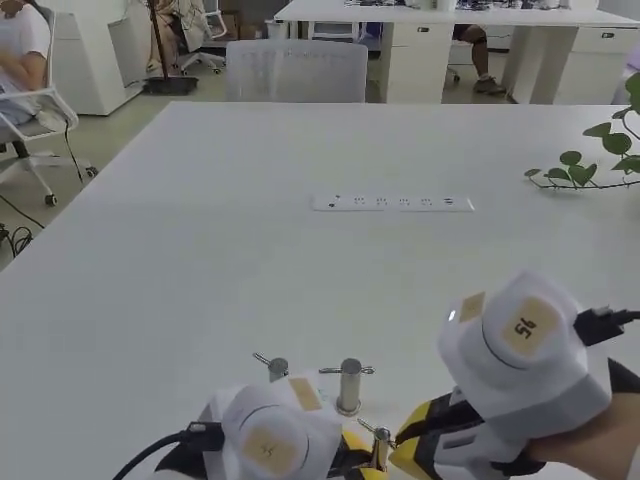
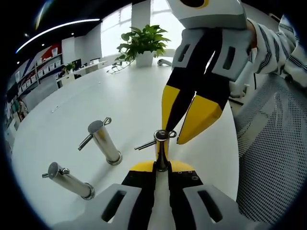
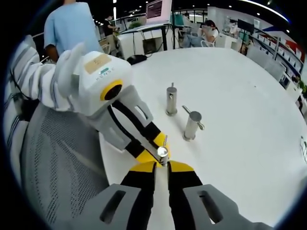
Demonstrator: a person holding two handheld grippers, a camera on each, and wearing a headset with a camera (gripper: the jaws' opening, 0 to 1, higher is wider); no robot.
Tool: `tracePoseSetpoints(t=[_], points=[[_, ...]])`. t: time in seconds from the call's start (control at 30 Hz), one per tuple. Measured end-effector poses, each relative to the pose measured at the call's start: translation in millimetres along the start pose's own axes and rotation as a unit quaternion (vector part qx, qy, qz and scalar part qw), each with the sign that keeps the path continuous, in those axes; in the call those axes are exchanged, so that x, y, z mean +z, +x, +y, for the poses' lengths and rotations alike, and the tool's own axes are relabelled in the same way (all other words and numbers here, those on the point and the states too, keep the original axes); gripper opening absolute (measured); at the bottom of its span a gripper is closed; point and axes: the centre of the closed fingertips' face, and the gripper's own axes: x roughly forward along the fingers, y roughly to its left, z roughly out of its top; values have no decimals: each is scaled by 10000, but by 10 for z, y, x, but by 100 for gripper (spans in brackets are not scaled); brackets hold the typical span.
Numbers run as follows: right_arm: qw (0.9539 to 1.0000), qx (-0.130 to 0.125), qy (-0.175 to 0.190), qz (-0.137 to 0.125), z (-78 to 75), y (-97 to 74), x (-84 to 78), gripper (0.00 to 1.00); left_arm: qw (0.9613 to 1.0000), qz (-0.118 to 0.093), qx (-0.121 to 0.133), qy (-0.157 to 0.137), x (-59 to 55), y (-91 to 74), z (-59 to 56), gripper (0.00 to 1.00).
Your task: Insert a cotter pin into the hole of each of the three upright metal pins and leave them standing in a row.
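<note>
Three upright metal pins stand near the table's front edge. The far pin [image 1: 278, 368] and the middle pin [image 1: 349, 385] each carry a cotter pin through the top. The nearest pin [image 2: 161, 152] stands between my left gripper's [image 2: 161, 166] jaws, which are shut on its shaft. A cotter pin [image 2: 164, 135] lies through this pin's top, its loop at my right gripper's [image 2: 175, 140] yellow tips. From my right gripper [image 3: 163, 165], its jaws meet at the cotter pin [image 3: 163, 152], with my left gripper [image 3: 152, 147] coming in from the left. The other two pins [image 3: 171, 99] [image 3: 193, 125] stand beyond.
A white power strip [image 1: 392, 203] lies mid-table. Plant leaves [image 1: 590, 165] trail in at the right edge. A mesh chair [image 1: 297, 70] stands at the far side, and another chair [image 2: 273, 158] sits just off the near edge. People sit at desks behind.
</note>
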Motion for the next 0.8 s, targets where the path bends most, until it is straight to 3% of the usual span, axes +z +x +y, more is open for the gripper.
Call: tracePoseSetpoints(t=[0.37, 0.67, 0.8], points=[[9999, -10, -63, -126, 22, 58, -14, 15, 10000, -16, -52, -29, 5, -27, -8, 9], [9993, 20, -37, -371, 6, 122, -19, 16, 9997, -113, -188, -101, 51, -113, -5, 14], [9990, 40, -18, -455, 9, 156, -26, 15, 9996, -59, -249, -89, 23, -129, -15, 15]])
